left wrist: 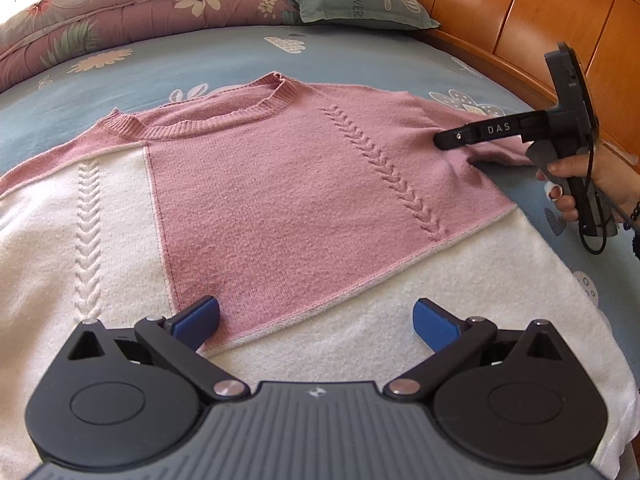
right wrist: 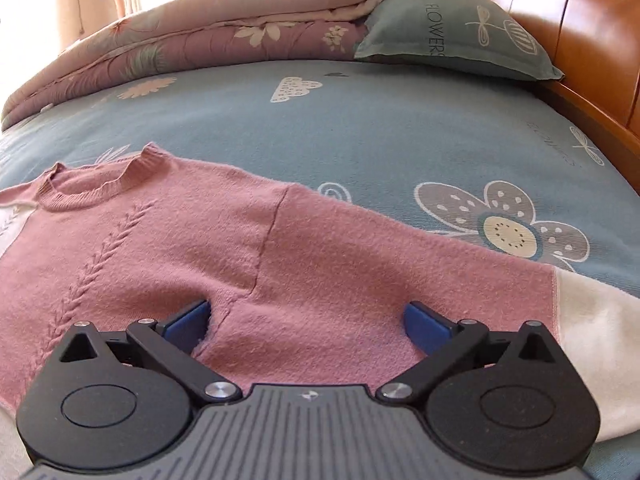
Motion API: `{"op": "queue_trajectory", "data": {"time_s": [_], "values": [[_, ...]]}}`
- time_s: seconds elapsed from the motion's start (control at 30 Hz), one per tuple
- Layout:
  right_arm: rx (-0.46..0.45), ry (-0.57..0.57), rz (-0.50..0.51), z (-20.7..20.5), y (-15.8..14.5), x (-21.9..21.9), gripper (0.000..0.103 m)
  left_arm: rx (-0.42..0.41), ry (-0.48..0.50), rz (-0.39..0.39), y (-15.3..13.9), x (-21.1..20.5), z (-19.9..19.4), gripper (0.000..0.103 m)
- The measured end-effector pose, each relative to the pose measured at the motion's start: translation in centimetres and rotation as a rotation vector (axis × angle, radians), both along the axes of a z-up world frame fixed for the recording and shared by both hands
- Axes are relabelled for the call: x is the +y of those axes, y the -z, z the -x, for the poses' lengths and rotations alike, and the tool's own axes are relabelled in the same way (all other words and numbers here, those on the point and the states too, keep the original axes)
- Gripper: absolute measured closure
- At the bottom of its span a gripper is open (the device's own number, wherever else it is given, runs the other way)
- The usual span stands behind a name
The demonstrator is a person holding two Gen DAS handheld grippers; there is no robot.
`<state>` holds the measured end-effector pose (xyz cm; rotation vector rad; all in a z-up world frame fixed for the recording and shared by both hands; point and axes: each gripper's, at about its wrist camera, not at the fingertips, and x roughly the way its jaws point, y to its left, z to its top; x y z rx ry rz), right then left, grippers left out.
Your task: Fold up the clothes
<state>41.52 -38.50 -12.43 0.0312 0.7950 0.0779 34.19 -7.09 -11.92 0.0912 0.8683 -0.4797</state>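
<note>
Daylight pours in from the far left, washing out the quilt (left wrist: 120,4) edge; my headboard (right wrist: 580,40) shows glare; both views stay sharp; fisheye bends the edges.

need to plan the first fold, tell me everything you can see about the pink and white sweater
The sweater is a soft knit in pink and white blocks, with a ribbed round collar and raised braid columns down the front. It lies spread flat, front up, on the blue flowered bedsheet, unfolded. Its sleeve stretches sideways, pink turning white near the end. The right gripper sits wide open low over the sleeve's armpit area; the left gripper is open over the lower body.
</note>
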Motion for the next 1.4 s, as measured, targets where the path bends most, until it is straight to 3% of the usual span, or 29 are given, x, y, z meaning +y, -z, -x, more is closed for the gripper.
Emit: {"op": "queue_trajectory", "data": {"time_s": [0.1, 0.23, 0.33, 0.4, 0.47, 0.6, 0.63, 0.73, 0.83, 0.9, 1.03, 1.13, 1.3, 1.4], "values": [[0.07, 0.007, 0.009, -1.0, -1.1, 0.5, 0.0, -0.005, -0.003, -0.003, 0.0, -0.1, 0.1, 0.001], [-0.036, 0.01, -0.022, 0.0, -3.6, 1.1, 0.0, -0.009, -0.001, 0.018, 0.0, 0.3, 0.2, 0.001], [0.032, 0.127, 0.017, -2.4, -2.1, 0.9, 0.0, -0.006, -0.006, 0.025, 0.0, 0.4, 0.1, 0.001], [0.066, 0.178, -0.007, -4.2, -0.1, 0.1, 0.0, -0.007, -0.003, 0.023, 0.0, 0.3, 0.0, 0.001], [0.019, 0.182, -0.004, -5.4, 0.4, -0.1, 0.0, -0.004, 0.002, 0.017, 0.0, 0.3, 0.0, 0.001], [0.06, 0.189, -0.066, -7.1, -0.4, -1.5, 0.0, 0.011, -0.004, 0.014, -0.1, 0.2, -0.3, 0.001], [0.063, 0.183, -0.084, -6.6, -1.1, -1.9, 0.0, 0.015, -0.008, 0.019, -0.1, 0.3, -0.3, 0.001], [-0.044, 0.109, -0.15, -2.6, -3.5, -3.6, 0.0, 0.013, -0.009, 0.023, 0.0, 0.4, -0.2, 0.001], [-0.061, 0.032, -0.257, 0.3, -3.4, -8.1, 0.0, 0.009, -0.002, 0.009, 0.0, 0.2, -0.2, 0.001], [-0.043, 0.083, -0.312, 1.4, -2.3, -12.5, 0.0, 0.009, -0.002, 0.001, 0.0, 0.1, -0.2, 0.001], [-0.092, 0.262, -0.489, 5.3, -0.4, -22.2, 0.003, 0.011, -0.004, -0.001, 0.0, 0.0, -0.2, 0.001], [-0.113, 0.433, -0.424, 7.7, -0.7, -25.7, 0.001, 0.013, -0.007, -0.003, 0.0, 0.0, -0.2, 0.001], [-0.088, 0.42, -0.39, 7.8, -1.8, -24.7, 0.0, 0.013, -0.013, -0.015, 0.1, -0.2, -0.2, 0.001], [-0.067, 0.265, -0.418, 7.1, -1.8, -21.9, 0.0, 0.014, -0.018, -0.023, 0.1, -0.4, -0.2, 0.001]]}}
